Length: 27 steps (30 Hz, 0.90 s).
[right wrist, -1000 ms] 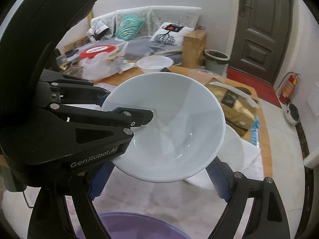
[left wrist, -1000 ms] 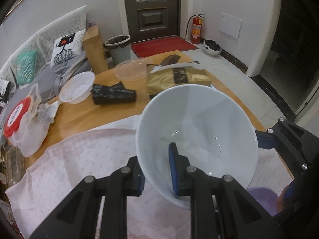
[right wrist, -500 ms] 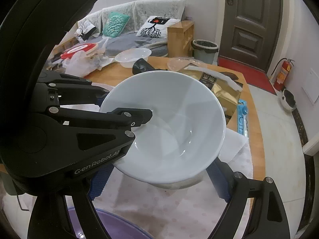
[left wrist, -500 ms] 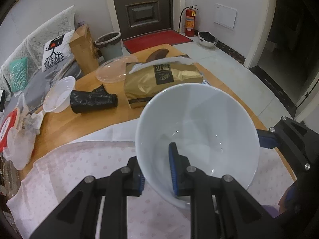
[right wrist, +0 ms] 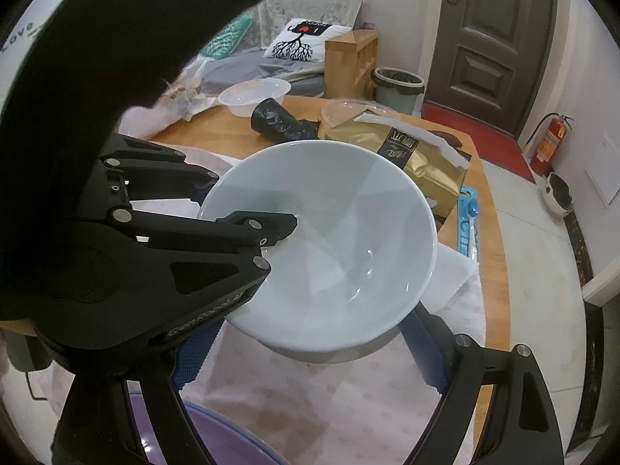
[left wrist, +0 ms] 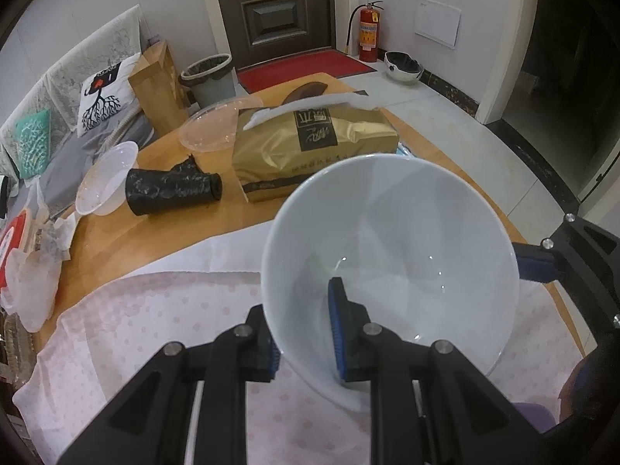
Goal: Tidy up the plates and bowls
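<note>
Wooden table (left wrist: 116,240) under a pale pink dotted cloth (left wrist: 155,317), with a dark door (left wrist: 275,7) and a red mat (left wrist: 302,68) behind: that is the setting. Over the cloth the left gripper (left wrist: 304,339) is clamped on the near wall of a white bowl (left wrist: 403,255), one blue-padded finger inside and the other outside the rim. From the right wrist camera the same bowl (right wrist: 341,248) hangs tilted above the cloth (right wrist: 348,407), with the left gripper (right wrist: 248,209) reaching in from the left. The right gripper (right wrist: 310,356) stands wide apart beneath it, one blue pad on either side of the bowl's underside; whether the pads touch the bowl I cannot tell. A purple basin (right wrist: 217,438) shows at the lower edge, close to that gripper.

Beyond the bowl lies a gold bag (left wrist: 317,151) with a white handle strip, and just left of it a black crumpled roll (left wrist: 170,192) on its side. Further left sits a clear plastic bowl (left wrist: 106,178), and behind the bag a clear plastic lid (left wrist: 211,130). A grey bin (left wrist: 207,77) and a red fire extinguisher (left wrist: 366,38) stand on the floor by the door.
</note>
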Tool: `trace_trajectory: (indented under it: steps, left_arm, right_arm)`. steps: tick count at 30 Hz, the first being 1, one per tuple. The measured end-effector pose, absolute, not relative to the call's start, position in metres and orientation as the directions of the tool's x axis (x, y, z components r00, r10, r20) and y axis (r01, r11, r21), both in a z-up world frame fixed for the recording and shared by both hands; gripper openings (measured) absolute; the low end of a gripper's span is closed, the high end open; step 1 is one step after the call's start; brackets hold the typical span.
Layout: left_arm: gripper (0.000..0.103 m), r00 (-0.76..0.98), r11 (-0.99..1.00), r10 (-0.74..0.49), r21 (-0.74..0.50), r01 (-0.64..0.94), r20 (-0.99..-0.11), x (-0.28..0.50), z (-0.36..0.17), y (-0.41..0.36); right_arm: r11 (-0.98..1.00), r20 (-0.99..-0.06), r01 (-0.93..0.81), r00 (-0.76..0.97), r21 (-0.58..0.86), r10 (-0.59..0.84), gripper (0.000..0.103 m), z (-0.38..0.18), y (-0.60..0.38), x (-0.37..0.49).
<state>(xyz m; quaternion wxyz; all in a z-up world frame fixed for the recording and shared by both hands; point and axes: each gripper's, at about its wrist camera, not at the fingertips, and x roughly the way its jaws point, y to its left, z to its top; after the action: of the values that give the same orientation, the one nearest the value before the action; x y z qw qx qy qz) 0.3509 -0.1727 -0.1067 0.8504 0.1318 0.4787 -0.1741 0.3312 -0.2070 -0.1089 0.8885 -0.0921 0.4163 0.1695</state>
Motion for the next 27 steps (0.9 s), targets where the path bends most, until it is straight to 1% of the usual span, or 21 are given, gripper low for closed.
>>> trace_trajectory:
  steps: [17,23,27]
  left_arm:
    - [0.017,0.476,0.899,-0.155,0.075,0.431,-0.866,0.353,-0.118,-0.175]
    - [0.020,0.479,0.899,-0.144,0.087,0.429,-0.866,0.352,-0.120,-0.177]
    - [0.023,0.464,0.908,-0.163,0.051,0.415,-0.870,0.356,-0.119,-0.174]
  right_arm:
    - [0.924,-0.789,-0.377,0.585,-0.059,0.188,0.085,-0.111,-0.207,0.332]
    - [0.923,-0.784,-0.380,0.592,-0.066,0.188,0.085,-0.112,-0.207,0.332]
    - [0.919,-0.776,-0.391,0.595,-0.052,0.209,0.087,-0.112,-0.211,0.329]
